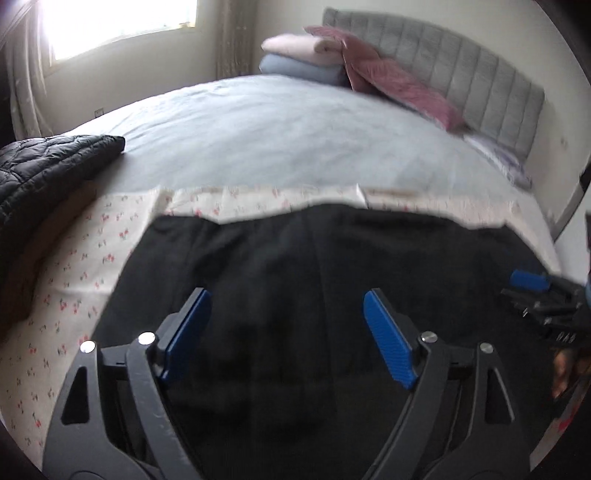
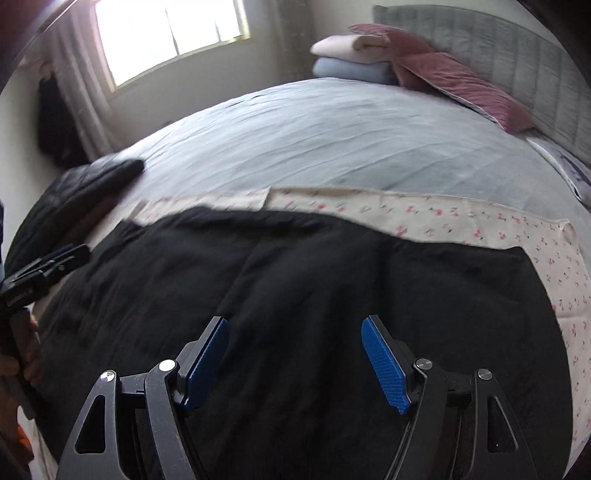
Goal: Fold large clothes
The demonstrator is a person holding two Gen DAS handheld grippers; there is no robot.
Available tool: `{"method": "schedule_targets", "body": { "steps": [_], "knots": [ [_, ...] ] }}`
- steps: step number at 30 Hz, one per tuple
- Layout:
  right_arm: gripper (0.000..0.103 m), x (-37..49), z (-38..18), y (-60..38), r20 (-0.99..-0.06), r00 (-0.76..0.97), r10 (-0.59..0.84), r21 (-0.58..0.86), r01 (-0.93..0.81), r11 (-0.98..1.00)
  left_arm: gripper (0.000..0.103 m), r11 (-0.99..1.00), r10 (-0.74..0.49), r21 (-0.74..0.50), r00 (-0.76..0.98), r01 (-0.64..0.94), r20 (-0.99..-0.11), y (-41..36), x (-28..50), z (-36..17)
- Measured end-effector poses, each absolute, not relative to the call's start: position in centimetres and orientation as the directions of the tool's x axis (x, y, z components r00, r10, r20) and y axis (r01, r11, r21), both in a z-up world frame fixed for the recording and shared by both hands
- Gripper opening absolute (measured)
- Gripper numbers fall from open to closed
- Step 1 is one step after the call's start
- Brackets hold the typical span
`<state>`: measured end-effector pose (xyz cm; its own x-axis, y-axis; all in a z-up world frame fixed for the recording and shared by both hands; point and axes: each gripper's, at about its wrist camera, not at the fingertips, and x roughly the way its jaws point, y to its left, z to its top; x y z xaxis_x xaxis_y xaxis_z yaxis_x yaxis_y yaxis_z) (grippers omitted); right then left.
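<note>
A large black garment (image 1: 295, 266) lies spread flat on a floral cloth (image 1: 85, 258) at the near end of the bed; it also shows in the right wrist view (image 2: 295, 277). My left gripper (image 1: 286, 306) is open and empty, hovering over the garment's near part. My right gripper (image 2: 293, 332) is open and empty above the garment too. The right gripper shows at the right edge of the left wrist view (image 1: 532, 282). The left gripper shows at the left edge of the right wrist view (image 2: 55, 258).
A black quilted jacket (image 1: 44, 166) lies at the bed's left edge. Light blue bedding (image 1: 295, 129) covers the bed. Folded pink and blue items (image 1: 303, 59) and a pink pillow (image 1: 399, 85) sit by the grey headboard (image 1: 480, 81). A window (image 2: 166, 33) is behind.
</note>
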<state>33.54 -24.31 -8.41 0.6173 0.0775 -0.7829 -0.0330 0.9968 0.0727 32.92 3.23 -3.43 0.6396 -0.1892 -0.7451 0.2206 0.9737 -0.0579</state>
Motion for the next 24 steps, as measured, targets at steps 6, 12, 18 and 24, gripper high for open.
{"method": "schedule_targets", "body": {
  "steps": [6,12,18,24],
  "knots": [
    [0.075,27.2,-10.5,-32.5,-0.809,0.587,-0.025,0.048,0.108,0.993,0.085,0.994,-0.041,0.031,0.611,0.106,-0.79,8.7,30.7,-5.8],
    [0.076,19.6,-6.7,-40.0,-0.775,0.631,-0.032,0.144,0.225,0.964,0.085,0.997,-0.035,0.014,0.635,0.072,-0.772,11.5,26.9,-3.0],
    [0.077,12.9,-7.2,-46.5,-0.675,0.698,0.24,0.489,0.179,0.854,0.085,0.988,-0.133,-0.045,0.661,0.149,-0.738,9.4,22.5,-1.8],
    [0.07,11.7,-11.2,-48.5,-0.625,0.661,0.416,0.665,0.171,0.727,0.085,0.98,-0.188,-0.098,0.633,0.174,-0.751,8.0,21.7,-2.5]
  ]
}}
